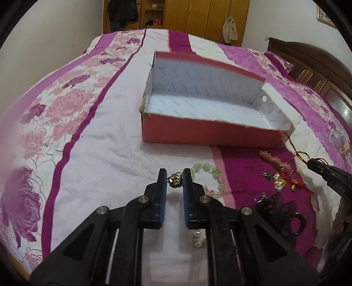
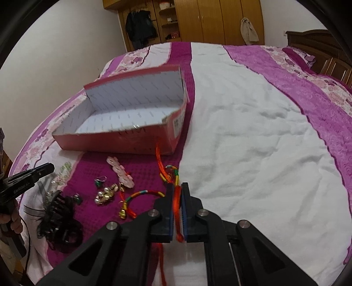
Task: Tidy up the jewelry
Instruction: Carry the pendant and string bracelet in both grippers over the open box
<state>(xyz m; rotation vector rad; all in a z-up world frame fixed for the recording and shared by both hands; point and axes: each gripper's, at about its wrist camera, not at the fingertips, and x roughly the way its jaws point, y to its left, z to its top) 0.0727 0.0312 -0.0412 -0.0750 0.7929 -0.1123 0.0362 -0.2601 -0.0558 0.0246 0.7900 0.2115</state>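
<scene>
An open red box (image 1: 211, 132) with a white inside lies on the bed; it also shows in the right wrist view (image 2: 114, 143). My left gripper (image 1: 175, 176) is shut on a small gold ornament (image 1: 175, 180), above a green bead bracelet (image 1: 211, 176). My right gripper (image 2: 177, 189) is shut on a red cord bracelet (image 2: 177, 198) with coloured wrapping, just in front of the box. Loose on the purple cloth lie a pink hair piece (image 2: 121, 173), a green ring (image 2: 100, 181), gold bells (image 2: 105, 194) and a multicoloured bangle (image 2: 145, 194).
A black feathered hair clip (image 2: 59, 211) lies at the near left of the jewelry pile. Pearl beads (image 1: 199, 241) lie under my left gripper. The bed cover (image 2: 253, 143) spreads white to the right. A wardrobe (image 2: 220, 19) and a headboard (image 1: 312, 63) stand behind.
</scene>
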